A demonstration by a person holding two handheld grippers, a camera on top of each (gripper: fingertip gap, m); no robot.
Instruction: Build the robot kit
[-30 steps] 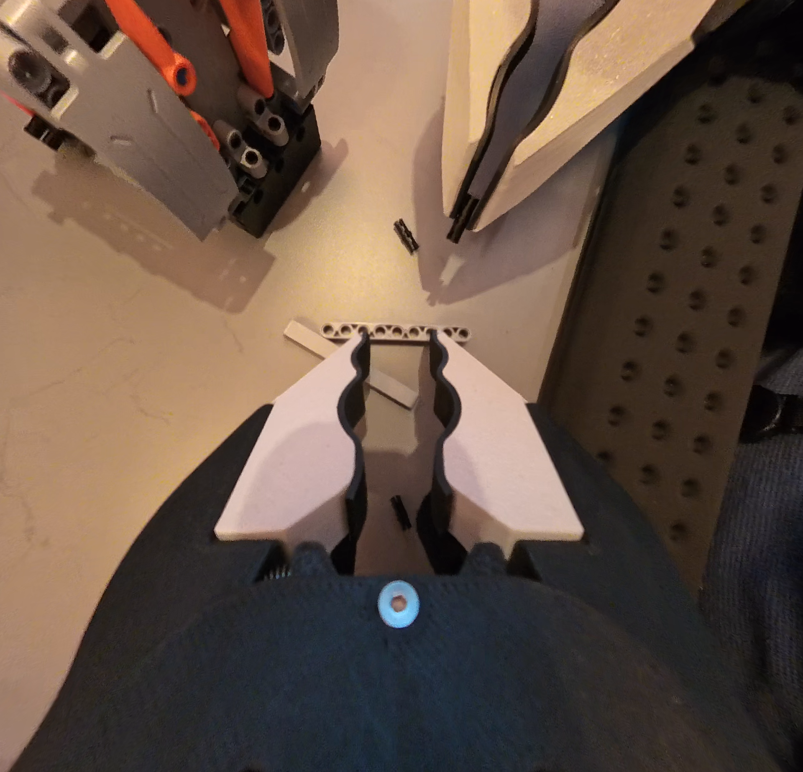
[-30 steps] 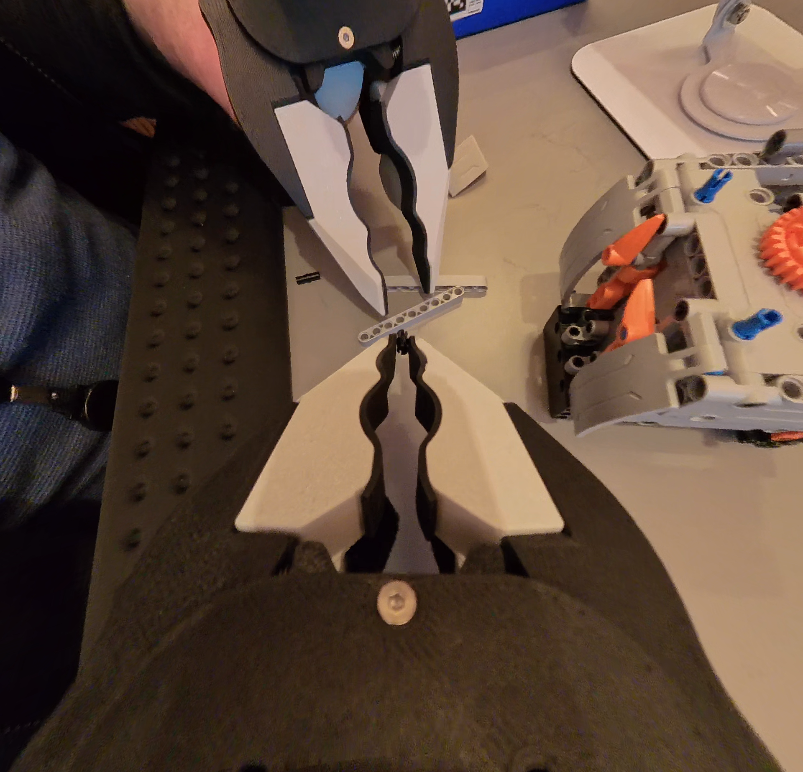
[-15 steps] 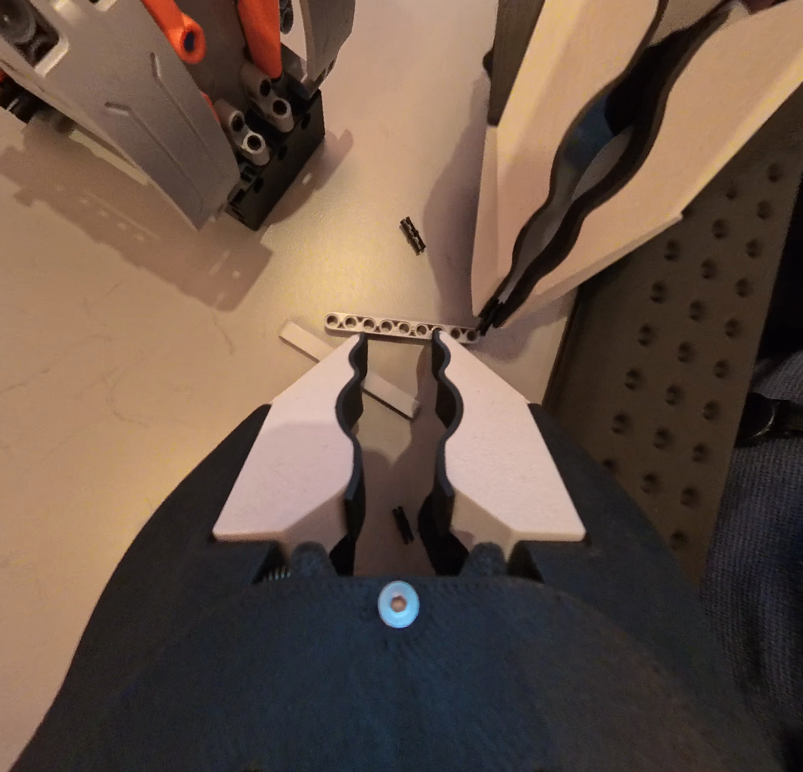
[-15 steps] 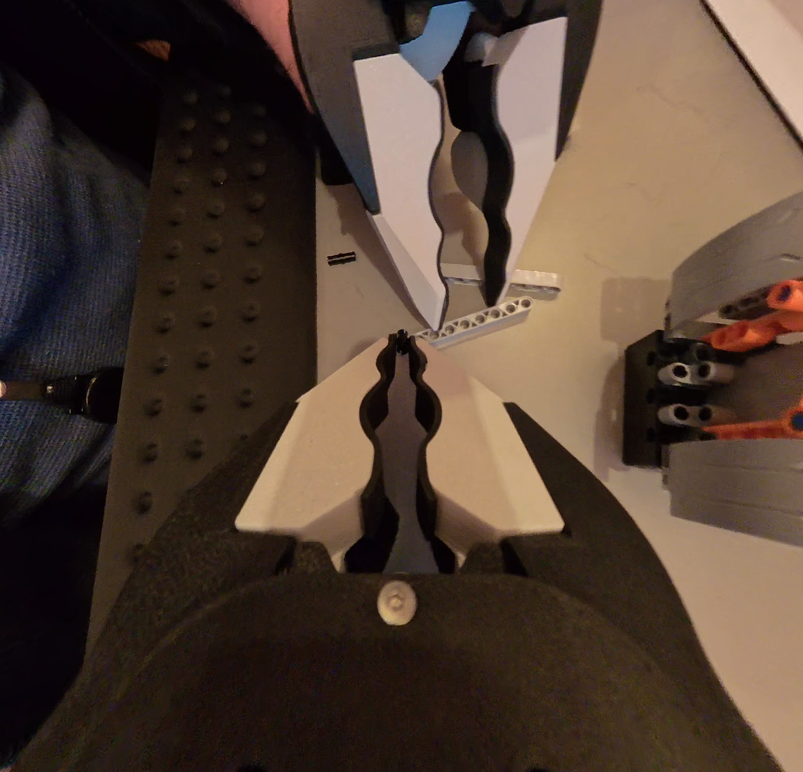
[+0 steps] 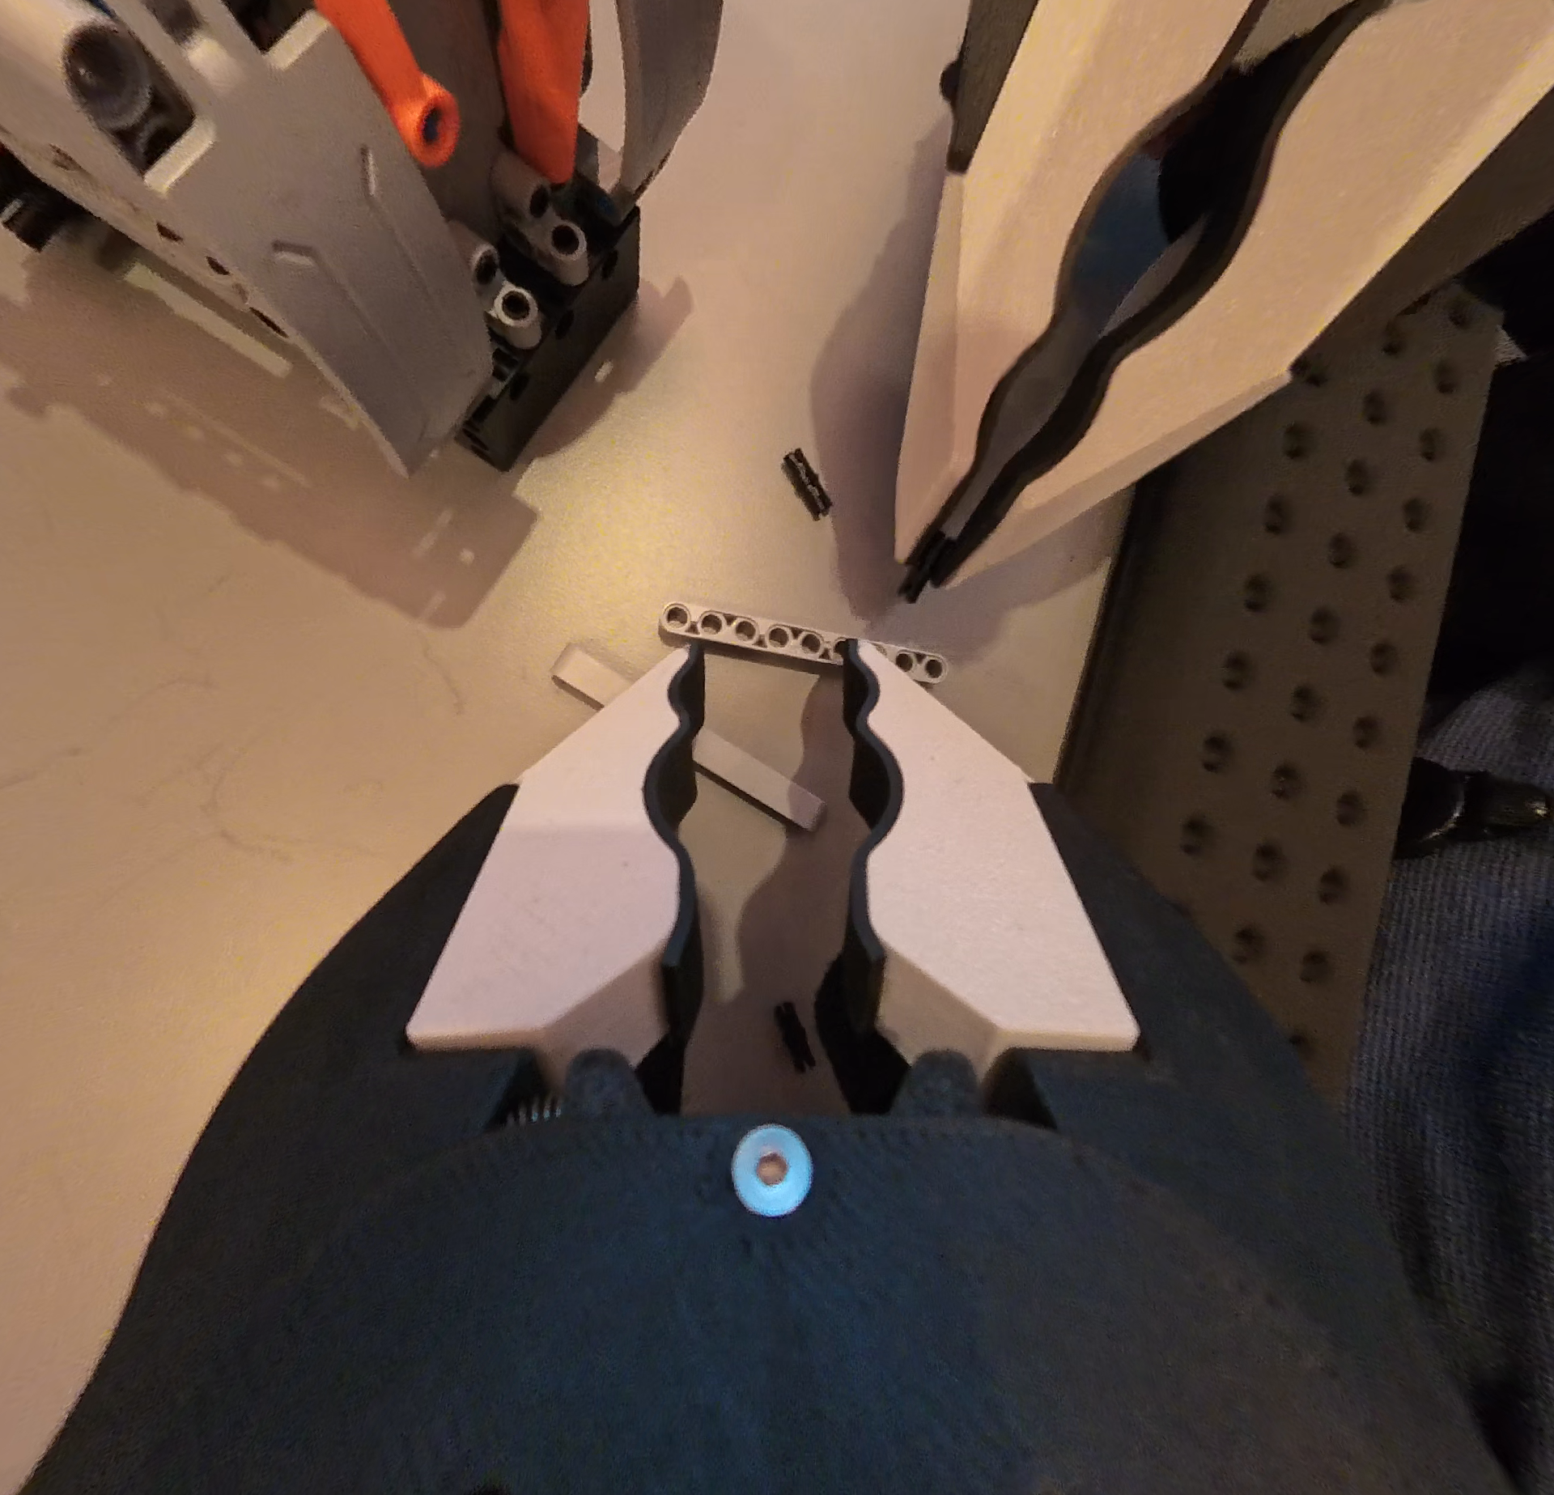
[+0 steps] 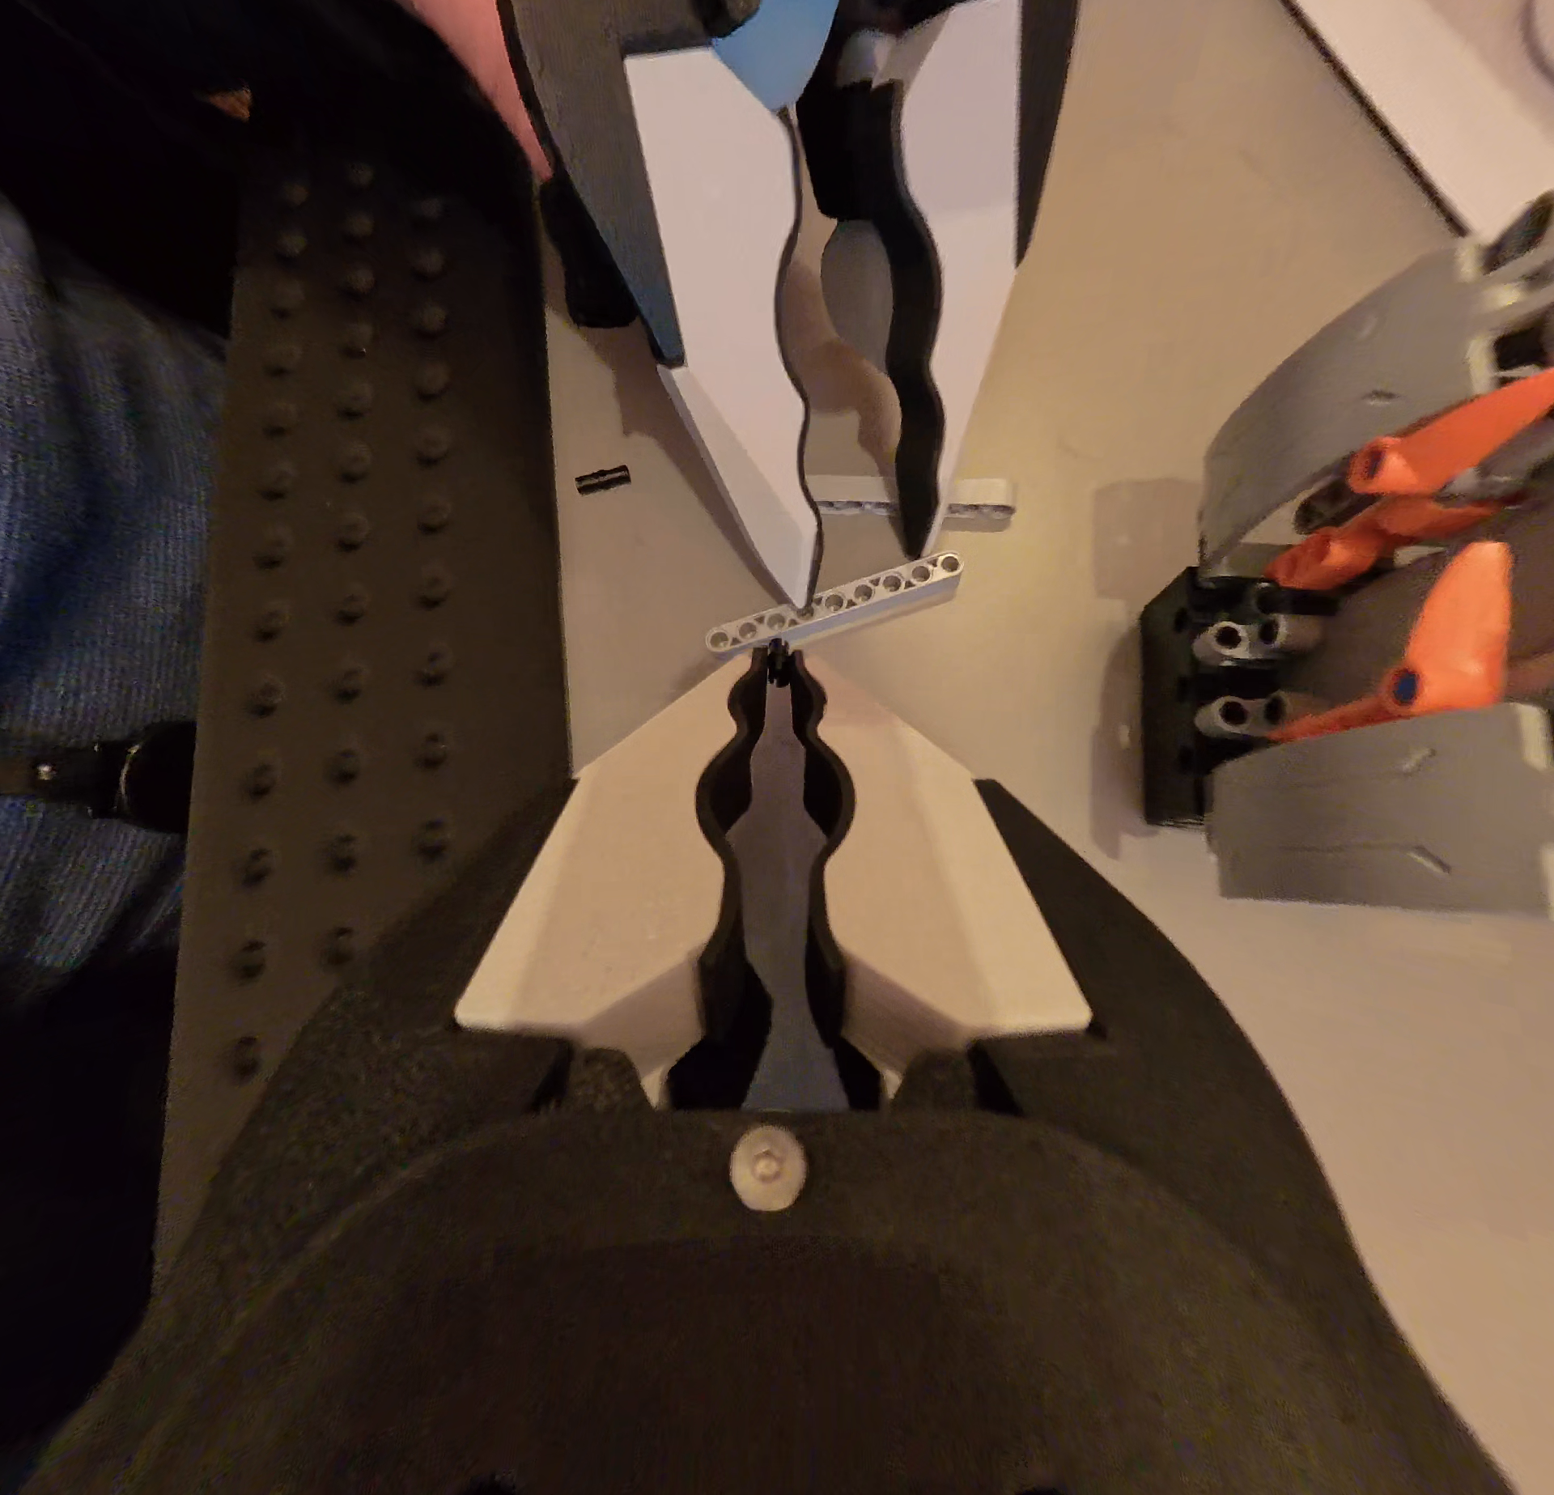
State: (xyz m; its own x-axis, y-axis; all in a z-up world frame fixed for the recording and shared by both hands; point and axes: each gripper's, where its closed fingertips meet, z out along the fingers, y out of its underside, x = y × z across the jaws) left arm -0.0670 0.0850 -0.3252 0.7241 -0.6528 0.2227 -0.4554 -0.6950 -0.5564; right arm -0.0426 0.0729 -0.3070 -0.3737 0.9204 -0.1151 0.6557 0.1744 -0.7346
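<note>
Left wrist view: the pale table (image 5: 210, 782) fills most of the frame, with a dark studded mat (image 5: 1312, 740) down its right edge. At upper left stands a grey and orange toy brick model (image 5: 353, 218). From the upper right the right gripper (image 5: 925, 572) reaches down, its jaws pressed together on a small black pin (image 6: 779, 671), best seen in the right wrist view at frame centre. The left gripper (image 5: 769, 656) sits in the lower middle with its jaws spread, the tips resting at or just over a thin grey beam with holes (image 5: 799, 646) that lies flat on the table. Whether the tips touch it I cannot tell. A flat grey strip (image 5: 740, 769) lies slantwise beneath the spread jaws, and two loose black pins lie apart: one (image 5: 807, 483) above the beam, one (image 5: 795, 1034) deep between the fingers.

The risks, as I judge them: the beam is light and unclamped, so a push from the pin could slide or spin it. The pin is gripped only at the very tips and could twist or pop out. The strip underneath could get caught as well.
</note>
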